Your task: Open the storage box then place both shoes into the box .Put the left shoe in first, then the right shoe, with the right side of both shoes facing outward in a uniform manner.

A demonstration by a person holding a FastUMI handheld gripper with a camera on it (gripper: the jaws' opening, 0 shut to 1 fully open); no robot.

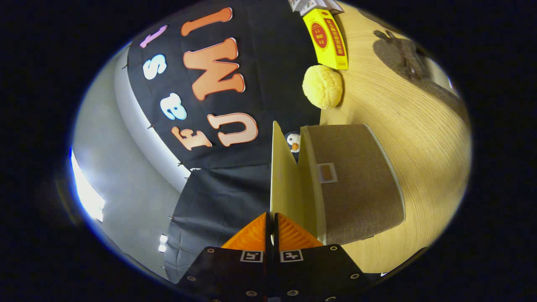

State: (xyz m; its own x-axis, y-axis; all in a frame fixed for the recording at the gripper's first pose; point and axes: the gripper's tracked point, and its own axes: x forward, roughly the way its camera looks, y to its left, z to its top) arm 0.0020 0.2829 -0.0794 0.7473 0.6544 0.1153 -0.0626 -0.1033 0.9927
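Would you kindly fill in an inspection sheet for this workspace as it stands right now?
Surface: wooden table, bare around the box.
Job's things: storage box, its lid lifted away from the body; shoe beyond it.
Clutter: yellow carton, yellow ball, small plush toy behind the box.
Gripper: fingers closed on the lid's edge.
Cables: nothing seen.
Surroundings: black cloth wall, grey wall.

The place is a recording booth arranged like a home corner: a black cloth wall hangs behind a pale wooden table, where a brown fabric storage box, a yellow cardboard packet and a yellow round sponge-like ball stand.
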